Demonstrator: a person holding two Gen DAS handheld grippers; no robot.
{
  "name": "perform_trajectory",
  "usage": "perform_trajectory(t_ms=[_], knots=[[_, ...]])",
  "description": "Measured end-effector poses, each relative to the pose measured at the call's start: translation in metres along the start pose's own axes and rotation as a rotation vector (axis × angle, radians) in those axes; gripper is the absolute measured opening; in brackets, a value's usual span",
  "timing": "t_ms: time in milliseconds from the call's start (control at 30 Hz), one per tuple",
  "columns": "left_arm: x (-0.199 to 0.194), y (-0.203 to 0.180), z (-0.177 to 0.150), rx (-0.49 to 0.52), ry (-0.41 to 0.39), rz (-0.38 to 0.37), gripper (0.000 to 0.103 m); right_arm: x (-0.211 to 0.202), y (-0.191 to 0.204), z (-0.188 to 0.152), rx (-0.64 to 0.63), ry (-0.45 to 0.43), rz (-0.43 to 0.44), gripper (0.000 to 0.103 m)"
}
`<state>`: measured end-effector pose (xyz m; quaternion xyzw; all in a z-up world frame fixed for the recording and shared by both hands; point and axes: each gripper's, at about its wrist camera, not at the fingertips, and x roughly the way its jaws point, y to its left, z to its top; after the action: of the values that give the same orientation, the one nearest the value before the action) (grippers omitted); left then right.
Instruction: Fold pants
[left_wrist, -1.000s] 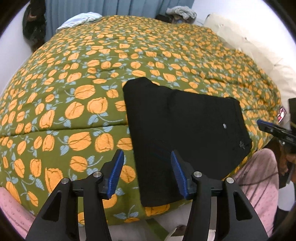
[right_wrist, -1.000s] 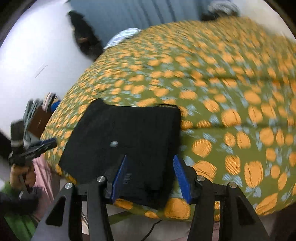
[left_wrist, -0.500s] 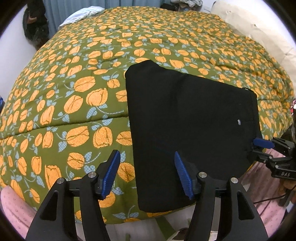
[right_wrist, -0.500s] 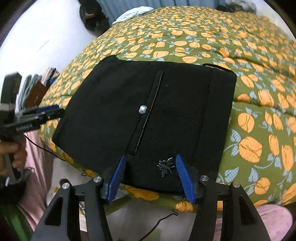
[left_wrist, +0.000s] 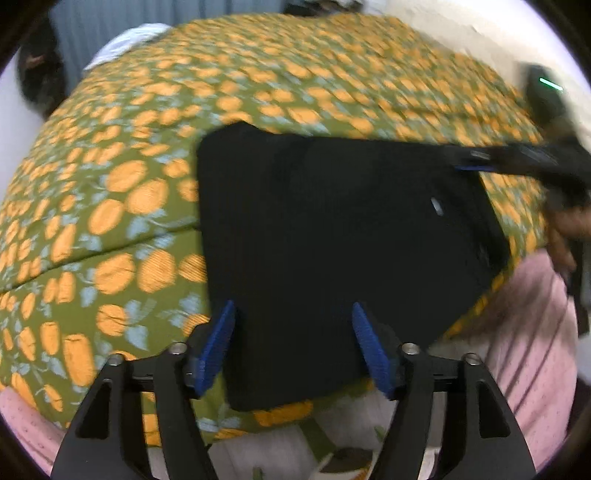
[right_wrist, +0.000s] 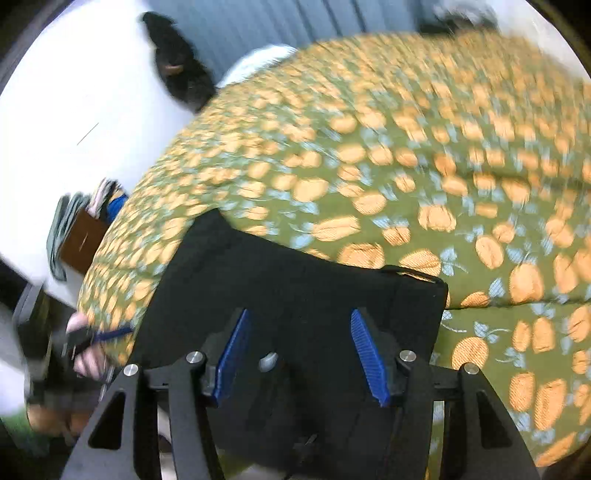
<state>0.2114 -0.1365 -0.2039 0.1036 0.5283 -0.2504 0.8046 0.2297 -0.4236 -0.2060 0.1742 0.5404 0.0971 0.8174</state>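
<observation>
Black pants (left_wrist: 332, 240) lie folded into a flat block near the bed's front edge. My left gripper (left_wrist: 293, 308) hangs over their near left part. Its blue pads stand apart and the jaws are opening; cloth lies below them, not pinched. In the left wrist view my right gripper (left_wrist: 476, 162) reaches in over the pants' far right corner. The right wrist view shows the pants (right_wrist: 295, 280) under my right gripper (right_wrist: 300, 314), which is open above the waistband, with the silver button (right_wrist: 268, 362) between its fingers. My left gripper (right_wrist: 110, 334) shows at the left edge, in a hand.
A green bedspread with orange flowers (left_wrist: 129, 184) covers the bed. White cloth (left_wrist: 129, 33) lies at its far end by a blue curtain (right_wrist: 295, 26). A dark bag (right_wrist: 173, 70) hangs on the wall. A brown box (right_wrist: 81, 240) stands left of the bed. Pink clothing (left_wrist: 528, 332) is at the front.
My left gripper's jaws have widened and it has shifted right over the pants. My right gripper has gone from the pants' near right edge forward over the waistband toward the far corner.
</observation>
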Motion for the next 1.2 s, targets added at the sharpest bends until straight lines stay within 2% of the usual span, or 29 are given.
perform_trajectory(t_ms=[33,67,133,200,300,367,433,533,633,700,767,900,1000,1033,1067,1100,1133,1167,1200], knots=[[0.003,-0.005,-0.003,0.029,0.017,0.01,0.076,0.014,-0.011,-0.002,0.05,0.061,0.005,0.058],[0.002,-0.009,-0.005,0.057,0.021,0.029,0.076,0.015,-0.013,-0.006,0.066,0.059,0.013,0.058],[-0.003,-0.009,-0.008,0.062,0.025,0.03,0.076,-0.002,-0.001,-0.015,0.016,0.013,0.0,0.058],[-0.01,0.0,-0.01,0.014,0.027,0.001,0.076,-0.025,0.014,-0.03,-0.029,-0.03,-0.011,0.058],[-0.018,0.01,-0.009,-0.042,0.011,-0.029,0.078,-0.052,0.03,-0.059,-0.062,-0.068,0.025,0.059],[-0.013,0.01,-0.007,-0.038,0.02,-0.034,0.08,-0.044,0.032,-0.082,-0.062,-0.012,0.029,0.064],[-0.002,0.006,-0.004,-0.01,0.062,-0.026,0.08,-0.025,0.029,-0.101,-0.06,0.079,-0.003,0.064],[-0.005,0.013,0.001,-0.023,0.054,-0.031,0.08,-0.04,0.022,-0.107,-0.03,0.017,0.043,0.064],[-0.015,0.043,0.009,-0.121,0.009,-0.045,0.08,-0.065,0.0,-0.093,0.031,-0.094,0.049,0.065],[-0.013,0.068,0.014,-0.195,0.004,-0.044,0.08,-0.068,-0.021,-0.08,0.055,-0.125,0.065,0.067],[-0.007,0.086,0.016,-0.248,0.006,-0.077,0.08,-0.054,-0.042,-0.07,0.095,-0.084,0.12,0.067],[0.018,0.117,0.016,-0.362,0.037,-0.21,0.08,-0.014,-0.07,-0.058,0.168,0.015,0.187,0.067],[0.04,0.118,0.017,-0.376,0.076,-0.29,0.08,0.015,-0.082,-0.062,0.222,0.097,0.29,0.068],[0.049,0.115,0.018,-0.376,0.092,-0.336,0.08,0.026,-0.085,-0.064,0.26,0.105,0.332,0.075],[0.055,0.111,0.019,-0.377,0.099,-0.373,0.08,0.03,-0.088,-0.064,0.292,0.1,0.361,0.075],[0.061,0.106,0.02,-0.381,0.104,-0.419,0.075,0.032,-0.091,-0.065,0.318,0.092,0.391,0.076],[0.066,0.101,0.021,-0.381,0.108,-0.489,0.061,0.033,-0.09,-0.066,0.33,0.086,0.431,0.075],[0.068,0.097,0.022,-0.379,0.111,-0.515,0.041,0.032,-0.087,-0.067,0.314,0.082,0.437,0.07],[0.066,0.093,0.023,-0.368,0.104,-0.496,0.031,0.03,-0.083,-0.068,0.289,0.08,0.433,0.064]])
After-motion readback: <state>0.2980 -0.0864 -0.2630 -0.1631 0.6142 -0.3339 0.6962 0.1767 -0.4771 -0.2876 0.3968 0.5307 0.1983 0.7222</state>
